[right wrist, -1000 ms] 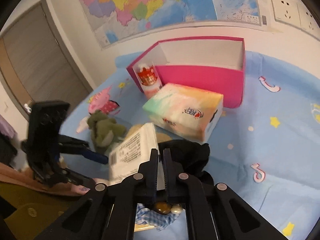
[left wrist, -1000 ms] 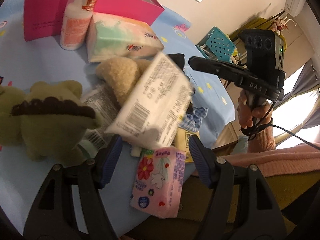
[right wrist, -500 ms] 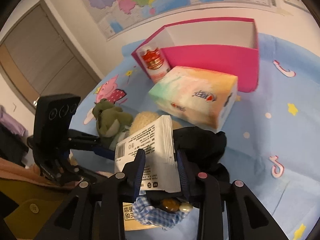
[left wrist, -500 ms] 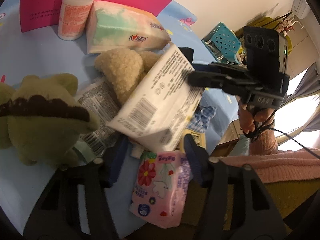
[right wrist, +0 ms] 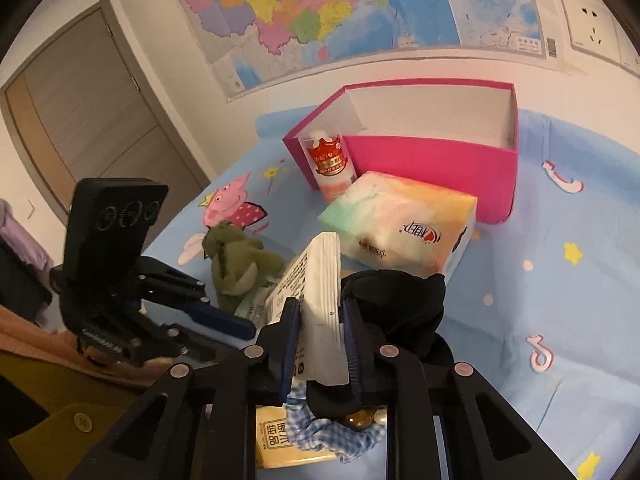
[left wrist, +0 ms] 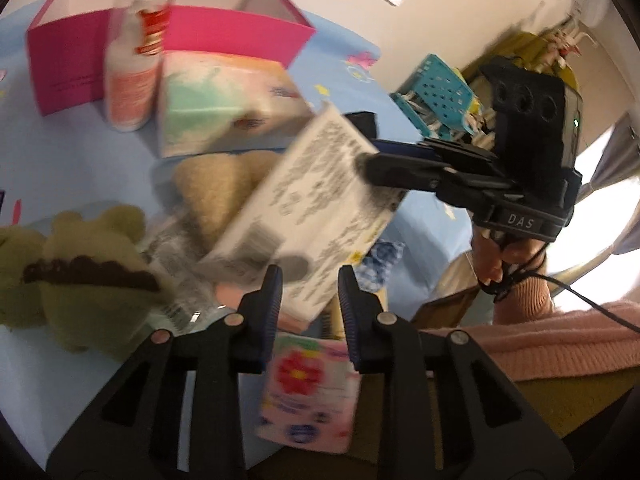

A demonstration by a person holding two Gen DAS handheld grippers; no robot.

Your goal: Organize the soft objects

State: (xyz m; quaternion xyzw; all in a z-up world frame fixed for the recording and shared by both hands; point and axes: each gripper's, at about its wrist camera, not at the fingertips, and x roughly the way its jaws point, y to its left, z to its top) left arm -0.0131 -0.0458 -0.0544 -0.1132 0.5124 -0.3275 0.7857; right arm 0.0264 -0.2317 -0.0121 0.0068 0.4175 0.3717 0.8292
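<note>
A white tissue pack (left wrist: 316, 208) with black print is held tilted above the pile; it also shows edge-on in the right wrist view (right wrist: 320, 292). My right gripper (right wrist: 320, 320) is shut on its end. My left gripper (left wrist: 310, 284) has its jaws narrowed around the pack's lower corner; whether they touch it is blurred. Below lie a green plush dinosaur (left wrist: 80, 276) (right wrist: 236, 260), a beige plush (left wrist: 212, 188), a pink flowered tissue pack (left wrist: 308, 396), a pastel tissue box (right wrist: 400, 224) (left wrist: 224, 108) and a black cloth (right wrist: 400, 304).
An open pink box (right wrist: 432, 160) (left wrist: 68, 52) stands at the back with a lotion bottle (right wrist: 330, 164) (left wrist: 136, 68) in front. A checked scrunchie (right wrist: 336, 436) and a yellow pack (right wrist: 280, 440) lie near the bed edge. A teal basket (left wrist: 436, 96) is off the bed.
My right gripper has closed on the white pack and lifted it. My left gripper's jaws have narrowed from wide open and moved up to the pack's lower corner.
</note>
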